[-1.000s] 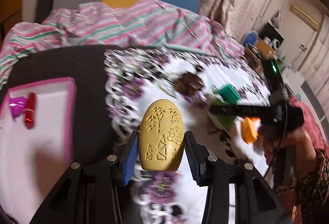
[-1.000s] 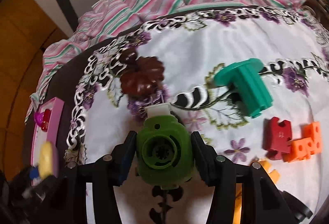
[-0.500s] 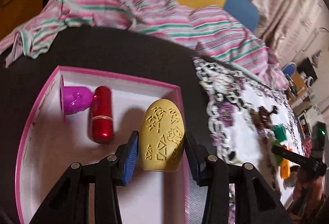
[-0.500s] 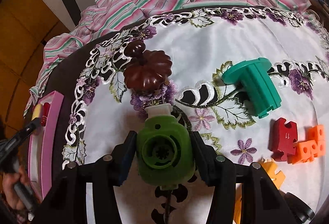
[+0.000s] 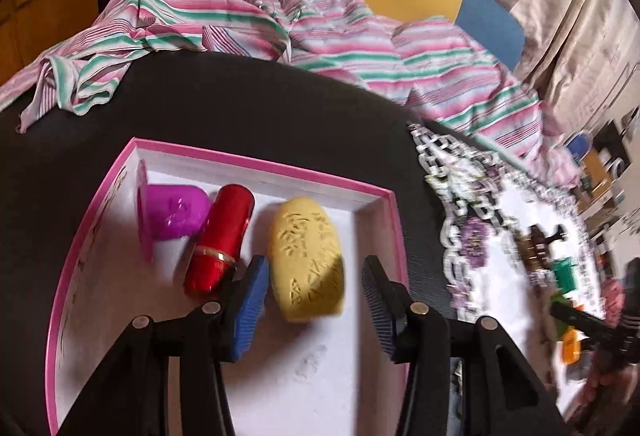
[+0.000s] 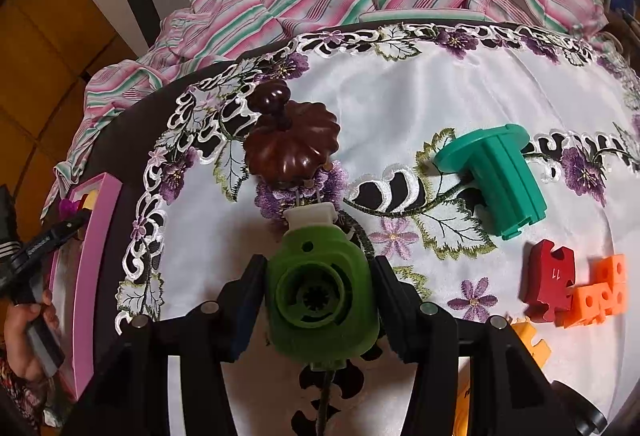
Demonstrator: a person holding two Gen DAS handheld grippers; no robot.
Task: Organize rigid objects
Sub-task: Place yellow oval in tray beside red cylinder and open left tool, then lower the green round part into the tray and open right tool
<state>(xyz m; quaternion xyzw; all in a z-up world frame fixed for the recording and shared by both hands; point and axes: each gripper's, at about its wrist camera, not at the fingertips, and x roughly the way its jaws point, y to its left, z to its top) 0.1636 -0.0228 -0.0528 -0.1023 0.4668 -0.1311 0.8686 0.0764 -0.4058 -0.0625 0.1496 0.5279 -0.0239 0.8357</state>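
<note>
Left gripper [image 5: 312,296]: fingers have just been opening, and the yellow carved egg [image 5: 307,263] lies between them in the pink-rimmed tray [image 5: 256,161], seemingly released, beside a red lipstick tube [image 5: 221,240] and magenta cup [image 5: 172,216]. Right gripper [image 6: 320,300]: fingers clamp a green plastic fitting [image 6: 322,296] above the embroidered tablecloth [image 6: 400,96]. Brown knob [image 6: 291,148], teal spool [image 6: 496,176] and puzzle pieces [image 6: 550,286] remain beyond. Striped cloth [image 5: 320,32] lies behind the table.
</note>
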